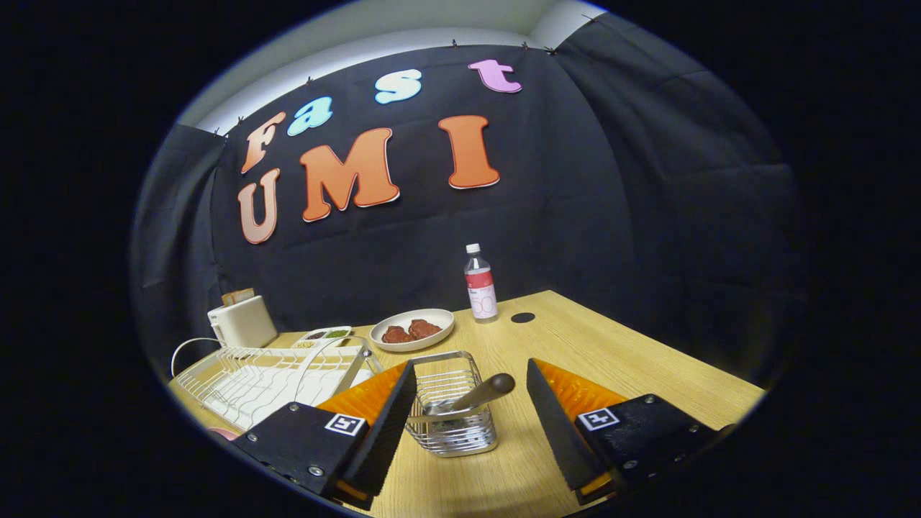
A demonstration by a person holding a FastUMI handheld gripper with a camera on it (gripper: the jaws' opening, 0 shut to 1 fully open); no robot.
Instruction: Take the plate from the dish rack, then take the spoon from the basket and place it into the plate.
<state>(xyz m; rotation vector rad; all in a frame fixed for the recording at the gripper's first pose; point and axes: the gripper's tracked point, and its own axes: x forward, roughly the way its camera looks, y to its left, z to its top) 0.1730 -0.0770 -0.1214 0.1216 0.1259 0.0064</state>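
Spoon [471,398] rests in the wire basket [451,414], handle leaning out over the right rim, bowl end down inside. Basket stands on the wooden table [611,352] between the gripper [471,381] fingers, which are spread wide, gripping nothing, one either side of the basket and clear of it. White wire dish rack [266,378] sits left of the basket, partly behind the left finger. Far of the basket: white plate [411,329] holding two reddish-brown pieces. Right of it, a clear bottle [480,285] with red label, upright. Far left: white toaster [241,320]; small divided tray [324,335] near it.
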